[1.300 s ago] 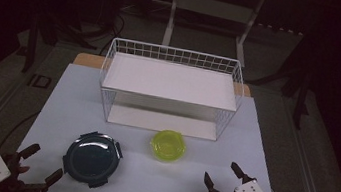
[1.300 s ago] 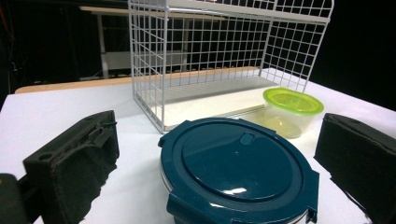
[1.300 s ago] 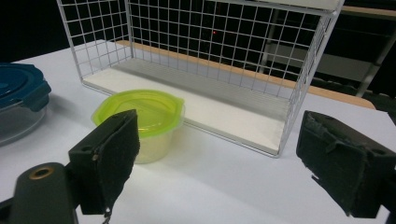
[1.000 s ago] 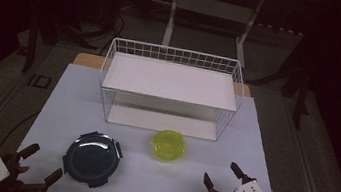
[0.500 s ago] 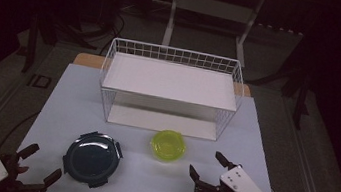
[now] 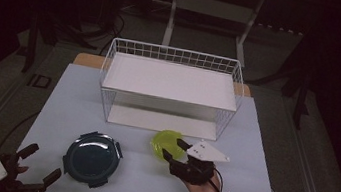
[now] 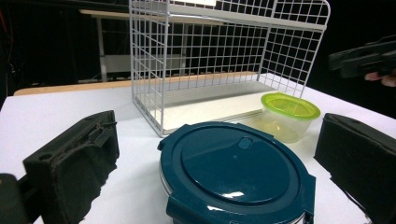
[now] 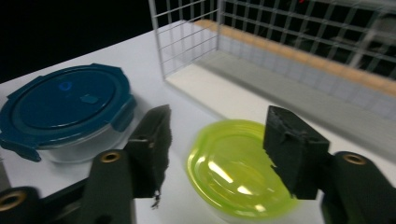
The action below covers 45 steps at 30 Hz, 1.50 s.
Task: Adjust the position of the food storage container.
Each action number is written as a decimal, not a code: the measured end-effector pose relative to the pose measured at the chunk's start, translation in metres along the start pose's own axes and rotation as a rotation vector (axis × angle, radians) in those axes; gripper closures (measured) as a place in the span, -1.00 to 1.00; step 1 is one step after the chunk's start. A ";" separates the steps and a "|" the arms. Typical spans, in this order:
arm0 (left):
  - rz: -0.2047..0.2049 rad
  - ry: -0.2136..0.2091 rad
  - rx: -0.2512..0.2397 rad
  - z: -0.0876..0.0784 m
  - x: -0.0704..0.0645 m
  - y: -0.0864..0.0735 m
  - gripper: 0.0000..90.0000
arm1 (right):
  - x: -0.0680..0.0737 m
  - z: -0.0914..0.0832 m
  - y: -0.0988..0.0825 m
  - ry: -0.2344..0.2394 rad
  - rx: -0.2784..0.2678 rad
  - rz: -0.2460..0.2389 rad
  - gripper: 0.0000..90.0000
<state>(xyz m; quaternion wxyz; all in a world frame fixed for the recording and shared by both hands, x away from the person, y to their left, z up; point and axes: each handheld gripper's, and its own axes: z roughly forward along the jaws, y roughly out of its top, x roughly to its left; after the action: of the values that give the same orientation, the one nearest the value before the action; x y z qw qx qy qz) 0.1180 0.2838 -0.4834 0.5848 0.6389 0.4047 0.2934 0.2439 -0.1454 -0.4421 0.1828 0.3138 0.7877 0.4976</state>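
The step in hand appears to be the approach to grasp: the right gripper [image 6: 175, 150], jaws spread and empty, straddles the small round clear-plastic container with a yellow-green lid [image 6: 168, 143], which sits upright, lid up, at 6 o'clock of the white wire two-tier rack [image 6: 169, 87]. Being round, the container has no long axis; the next move likely calls for closing on its rim. The left gripper [image 6: 40, 163], open and empty, waits at 8 o'clock of the round dark-teal-lidded container [image 6: 91, 157].

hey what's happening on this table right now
A person holds a gripper in each hand. The right gripper is open, its jaws either side of the small green-lidded container, not yet closed on it. The left gripper waits open near the blue-lidded container. The white wire rack stands behind.
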 end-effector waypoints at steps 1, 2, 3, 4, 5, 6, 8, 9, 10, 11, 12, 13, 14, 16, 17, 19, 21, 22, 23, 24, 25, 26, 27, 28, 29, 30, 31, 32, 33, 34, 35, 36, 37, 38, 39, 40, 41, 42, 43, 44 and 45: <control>0.000 0.000 0.000 0.000 0.000 0.000 -1.00 | 0.000 0.006 0.001 0.014 0.013 0.003 0.07; -0.002 -0.001 0.001 0.000 0.000 0.000 -1.00 | 0.001 0.010 0.002 0.020 0.021 0.001 0.08; -0.002 -0.001 0.001 0.000 0.000 0.000 -1.00 | 0.001 0.015 0.002 0.016 0.028 0.000 0.15; -0.002 -0.001 0.000 0.000 0.000 0.000 -1.00 | 0.001 0.020 0.003 0.020 0.039 -0.009 0.22; -0.002 -0.001 0.000 0.000 0.000 0.000 -1.00 | 0.001 0.020 0.003 0.020 0.039 -0.009 0.22; -0.003 -0.002 0.000 0.000 0.000 0.000 -1.00 | 0.002 0.031 0.005 0.022 0.055 -0.020 0.29; -0.002 -0.004 0.003 0.000 0.000 0.000 -1.00 | 0.002 0.040 0.008 0.027 0.072 -0.021 0.38; -0.002 -0.003 0.003 0.000 0.001 0.000 -1.00 | 0.002 0.044 0.008 0.024 0.076 -0.024 0.44; -0.003 -0.004 0.002 0.000 0.001 0.000 -1.00 | 0.002 0.048 0.009 0.025 0.082 -0.028 0.50; -0.003 -0.004 0.002 0.000 0.001 0.000 -1.00 | 0.002 0.048 0.009 0.025 0.082 -0.028 0.50; -0.005 -0.003 0.000 0.000 0.001 0.000 -1.00 | 0.003 0.058 0.011 0.023 0.100 -0.049 0.65; -0.006 -0.003 0.000 0.000 0.001 0.000 -1.00 | 0.003 0.061 0.012 0.029 0.108 -0.052 0.69; -0.007 -0.004 0.000 0.000 0.001 0.000 -1.00 | 0.003 0.065 0.012 0.031 0.118 -0.055 0.73; -0.007 -0.006 0.000 0.000 0.001 0.000 -1.00 | 0.002 0.073 0.014 0.033 0.143 -0.067 0.82; -0.006 -0.006 0.001 0.000 0.001 0.000 -1.00 | 0.002 0.077 0.015 0.032 0.153 -0.066 0.85; -0.005 -0.009 0.000 0.000 0.001 0.000 -1.00 | 0.000 0.084 0.015 0.032 0.169 -0.064 0.93; -0.002 -0.008 0.000 0.000 0.000 0.000 -1.00 | -0.002 0.090 0.015 0.020 0.178 -0.068 0.99; -0.004 -0.008 0.000 0.000 0.001 0.000 -1.00 | -0.003 0.093 0.015 0.021 0.188 -0.063 0.99; -0.004 -0.008 0.000 0.000 0.001 0.000 -1.00 | -0.003 0.093 0.015 0.021 0.188 -0.063 0.99; -0.004 -0.008 0.000 -0.001 0.001 0.000 -1.00 | -0.005 0.101 0.014 0.011 0.211 -0.059 1.00; -0.005 -0.009 0.001 0.000 0.001 0.000 -1.00 | -0.006 0.104 0.013 0.008 0.221 -0.055 1.00; -0.006 -0.009 0.002 0.000 0.001 0.000 -1.00 | -0.007 0.106 0.012 0.003 0.228 -0.054 1.00; -0.005 -0.009 0.003 0.000 0.001 0.000 -1.00 | -0.008 0.109 0.012 0.001 0.244 -0.051 1.00; -0.005 -0.009 0.003 0.000 0.001 0.000 -1.00 | -0.008 0.109 0.012 0.001 0.244 -0.051 1.00; -0.006 -0.010 0.003 0.000 0.001 0.000 -1.00 | -0.010 0.115 0.011 -0.002 0.267 -0.046 1.00; -0.006 -0.011 0.002 -0.001 0.001 0.000 -1.00 | -0.010 0.116 0.010 -0.003 0.275 -0.040 1.00; -0.006 -0.011 0.002 -0.001 0.001 0.000 -1.00 | -0.010 0.118 0.010 -0.005 0.285 -0.038 1.00; -0.006 -0.011 0.002 -0.001 0.001 0.000 -1.00 | -0.011 0.119 0.010 -0.004 0.288 -0.039 1.00; -0.006 -0.011 0.002 -0.001 0.001 0.000 -1.00 | -0.011 0.120 0.010 -0.004 0.292 -0.038 1.00; -0.006 -0.011 0.002 -0.001 0.001 0.000 -1.00 | -0.011 0.120 0.011 -0.007 0.295 -0.033 1.00; -0.006 -0.012 0.002 -0.001 0.001 0.000 -1.00 | -0.011 0.119 0.011 -0.012 0.295 -0.033 1.00; -0.006 -0.012 0.002 -0.001 0.001 0.000 -1.00 | -0.011 0.119 0.011 -0.016 0.295 -0.034 1.00; -0.003 -0.013 0.004 -0.001 0.001 0.000 -1.00 | -0.011 0.118 0.011 -0.016 0.295 -0.028 1.00; -0.003 -0.013 0.003 -0.001 0.001 0.000 -1.00 | -0.012 0.116 0.010 -0.017 0.298 -0.027 1.00; -0.003 -0.014 0.003 -0.001 0.001 0.000 -1.00 | -0.013 0.116 0.010 -0.023 0.297 -0.030 1.00; -0.003 -0.014 0.004 -0.001 0.001 0.000 -1.00 | -0.014 0.114 0.009 -0.024 0.296 -0.021 1.00; -0.003 -0.013 0.004 0.000 0.001 -0.001 -1.00 | -0.016 0.113 0.009 -0.027 0.297 -0.019 1.00; -0.005 -0.013 0.004 0.000 0.000 -0.001 -1.00 | -0.017 0.112 0.009 -0.041 0.304 -0.016 1.00; -0.003 -0.013 0.005 0.000 0.000 -0.001 -1.00 | -0.020 0.111 0.008 -0.048 0.306 -0.013 1.00; -0.003 -0.013 0.005 0.000 0.000 -0.001 -1.00 | -0.020 0.111 0.008 -0.048 0.306 -0.013 1.00; 0.000 -0.012 0.006 0.000 0.000 -0.001 -1.00 | -0.023 0.108 0.006 -0.040 0.300 0.007 1.00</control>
<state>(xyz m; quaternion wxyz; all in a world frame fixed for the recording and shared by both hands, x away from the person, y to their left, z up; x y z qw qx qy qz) 0.1178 0.2841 -0.4839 0.5853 0.6424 0.4022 0.2881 0.3275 -0.0863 -0.4849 0.1480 0.3501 0.8484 0.3685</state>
